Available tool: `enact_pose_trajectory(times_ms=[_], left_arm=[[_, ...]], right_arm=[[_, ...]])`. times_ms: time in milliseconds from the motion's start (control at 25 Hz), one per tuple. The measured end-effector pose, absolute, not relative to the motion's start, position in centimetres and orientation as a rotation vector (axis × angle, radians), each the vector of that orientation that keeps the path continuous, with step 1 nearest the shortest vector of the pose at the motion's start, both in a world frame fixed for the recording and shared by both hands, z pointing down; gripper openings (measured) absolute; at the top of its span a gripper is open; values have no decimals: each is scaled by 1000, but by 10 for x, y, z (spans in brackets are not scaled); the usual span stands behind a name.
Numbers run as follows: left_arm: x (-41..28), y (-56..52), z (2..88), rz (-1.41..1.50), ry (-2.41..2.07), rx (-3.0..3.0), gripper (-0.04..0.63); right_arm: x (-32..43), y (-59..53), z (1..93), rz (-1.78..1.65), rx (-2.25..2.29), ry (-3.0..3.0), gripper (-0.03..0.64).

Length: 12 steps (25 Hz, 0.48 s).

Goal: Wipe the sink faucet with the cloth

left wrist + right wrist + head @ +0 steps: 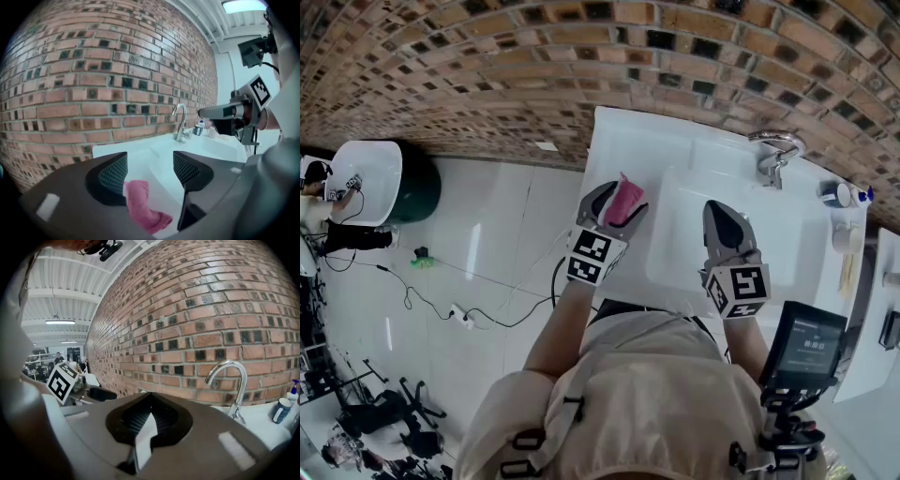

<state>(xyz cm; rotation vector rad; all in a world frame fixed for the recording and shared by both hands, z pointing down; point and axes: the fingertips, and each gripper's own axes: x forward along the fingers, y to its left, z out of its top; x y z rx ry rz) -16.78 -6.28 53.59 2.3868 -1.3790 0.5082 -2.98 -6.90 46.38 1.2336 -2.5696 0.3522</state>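
Note:
A pink cloth lies on the white counter left of the basin. My left gripper stands open around it. In the left gripper view the cloth rests by the left jaw, with a wide gap to the right one, and the left gripper points toward the chrome faucet. The faucet stands at the basin's far rim. My right gripper hovers over the basin's near side, shut and empty. Its view looks past the right gripper at the faucet.
A brick wall runs behind the sink. A small blue-capped bottle stands on the counter right of the faucet. A device with a screen sits at the lower right. Cables lie on the floor at the left.

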Motion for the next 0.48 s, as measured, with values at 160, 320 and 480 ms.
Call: enact_pose_trajectory(times_ms=[160, 320, 480], left_arm=[[-176, -58, 589, 646, -1340, 2297, 296], [-181, -58, 630, 734, -1309, 2212, 296], [-182, -55, 669, 815, -1251, 2139, 295]], right_arm=[[-27, -78, 483, 390, 1244, -2540, -13], [-24, -81, 505, 437, 1247, -2510, -12], [-20, -76, 526, 486, 1229, -2476, -12]])
